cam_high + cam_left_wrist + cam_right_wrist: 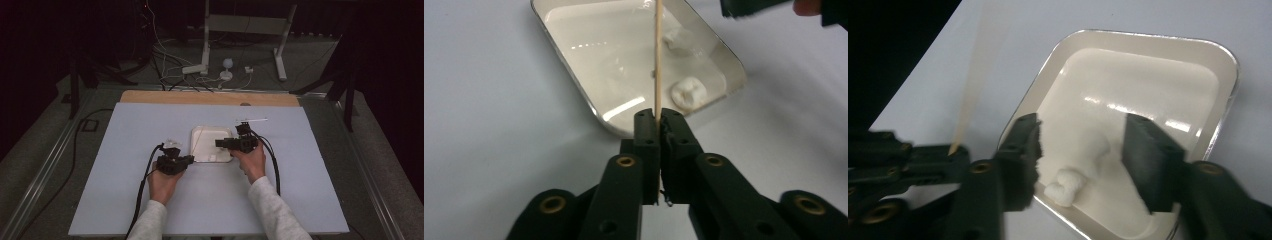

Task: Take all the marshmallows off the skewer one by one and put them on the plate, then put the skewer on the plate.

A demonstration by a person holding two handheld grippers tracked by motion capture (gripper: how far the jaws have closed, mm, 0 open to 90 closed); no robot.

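The left gripper (658, 117) is clenched on a thin wooden stick (658, 55); the stick runs straight out from between its jaws, along the gripper's own line, over the white tray (574, 80); its far tip is out of sight. The right gripper (1080, 145) stands released, jaws apart with nothing between them, hanging over the near corner of the tray. A small white marshmallow (1065, 187) lies in that corner, just below and between the open jaws, a little toward the left jaw; a second white piece (674, 40) lies farther in along the same side. The right gripper is plainly the nearer one to the marshmallow; the stick passes just beside it, long axis running past it, not aimed at it; so the likely next move is the right jaws dropping onto the marshmallow and carrying it to the stick's tip.
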